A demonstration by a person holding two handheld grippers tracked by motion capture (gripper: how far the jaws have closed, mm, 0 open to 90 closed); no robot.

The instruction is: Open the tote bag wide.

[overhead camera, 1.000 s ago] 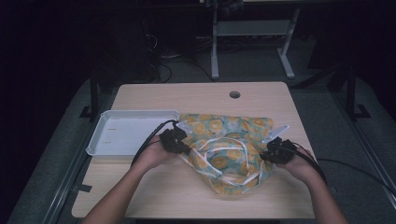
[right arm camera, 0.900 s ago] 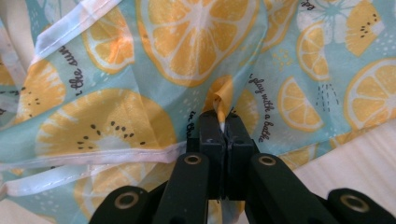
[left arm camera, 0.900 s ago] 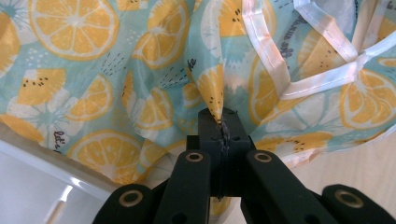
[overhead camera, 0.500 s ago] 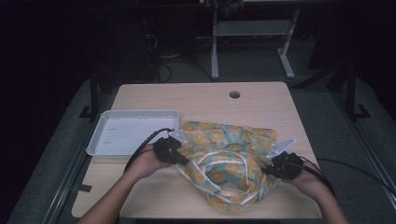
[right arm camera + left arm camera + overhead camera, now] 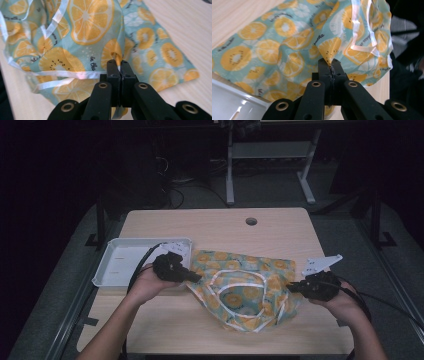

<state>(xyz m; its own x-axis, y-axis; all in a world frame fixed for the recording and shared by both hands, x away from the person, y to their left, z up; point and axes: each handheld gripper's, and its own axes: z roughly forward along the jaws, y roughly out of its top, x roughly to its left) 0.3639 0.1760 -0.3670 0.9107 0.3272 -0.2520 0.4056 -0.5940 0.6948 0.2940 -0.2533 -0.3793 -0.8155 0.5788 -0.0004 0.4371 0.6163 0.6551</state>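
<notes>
A teal cloth printed with orange and kiwi slices (image 5: 245,285), edged in white trim, lies partly on the wooden table and is lifted at both sides. My left gripper (image 5: 196,277) is shut on a pinched fold of the cloth (image 5: 329,53) at its left edge. At the cloth's right edge my right gripper (image 5: 293,287) is shut on another fold of the cloth (image 5: 116,56). The cloth hangs stretched between the two grippers, its far part still resting on the table. In each gripper view (image 5: 331,66) (image 5: 119,66) the black jaws meet with fabric squeezed between them.
A white tray (image 5: 122,265) sits on the table to the left, just behind my left hand. The table (image 5: 220,227) has a round cable hole (image 5: 251,221) near its far edge. Desk legs and cables stand on the dark floor beyond.
Both grippers have risen and drawn apart toward the near side, lifting the cloth's edges off the table and stretching it between them.
</notes>
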